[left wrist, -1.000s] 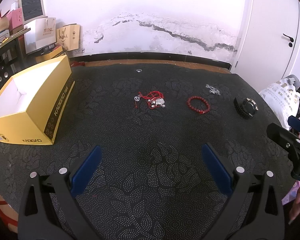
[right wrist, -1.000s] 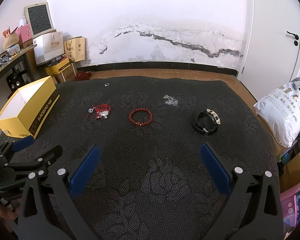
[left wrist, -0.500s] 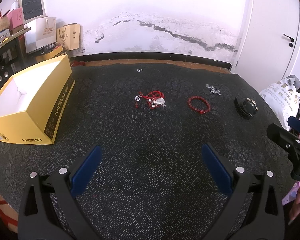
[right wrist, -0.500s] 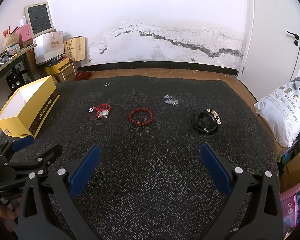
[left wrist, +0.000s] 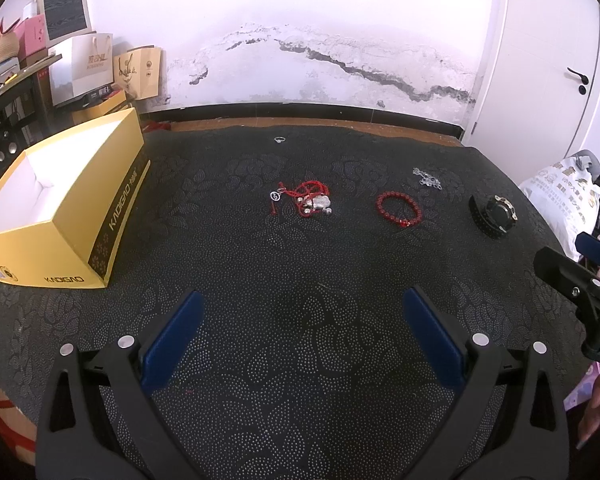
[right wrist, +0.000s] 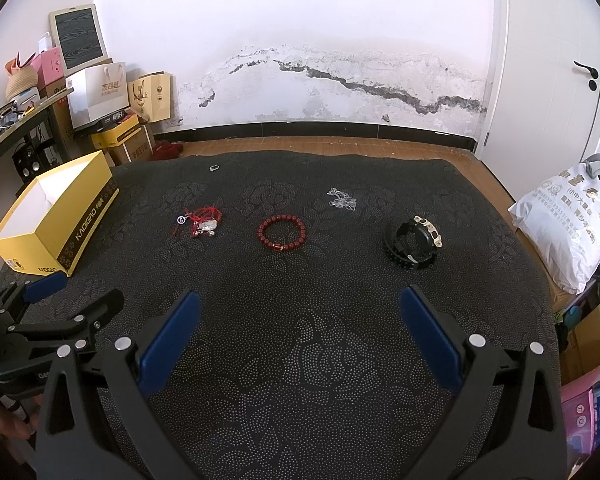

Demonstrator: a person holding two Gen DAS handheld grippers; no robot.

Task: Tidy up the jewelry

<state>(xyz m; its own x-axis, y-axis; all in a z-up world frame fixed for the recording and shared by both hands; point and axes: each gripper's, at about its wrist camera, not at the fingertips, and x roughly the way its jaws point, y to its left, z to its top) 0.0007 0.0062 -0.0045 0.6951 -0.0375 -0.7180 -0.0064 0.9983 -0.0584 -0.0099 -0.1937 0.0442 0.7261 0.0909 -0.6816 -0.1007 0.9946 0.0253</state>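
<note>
Both open: my left gripper (left wrist: 300,336) and right gripper (right wrist: 298,336); ring (left wrist: 280,139), upper centre, barely resolves; box (left wrist: 60,200) interior partly hidden.

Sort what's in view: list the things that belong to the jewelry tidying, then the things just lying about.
Belongs to the job: red bead bracelet, red cord charm, silver chain, ring, black watch, yellow box.

Lying about: white bag, paper bags, shelf clutter.

white wall (right wrist: 300,40) (cracked, peeling) | wood floor (right wrist: 340,146) | white door (right wrist: 552,60) right | cluttered shelf (right wrist: 16,116) left
</note>
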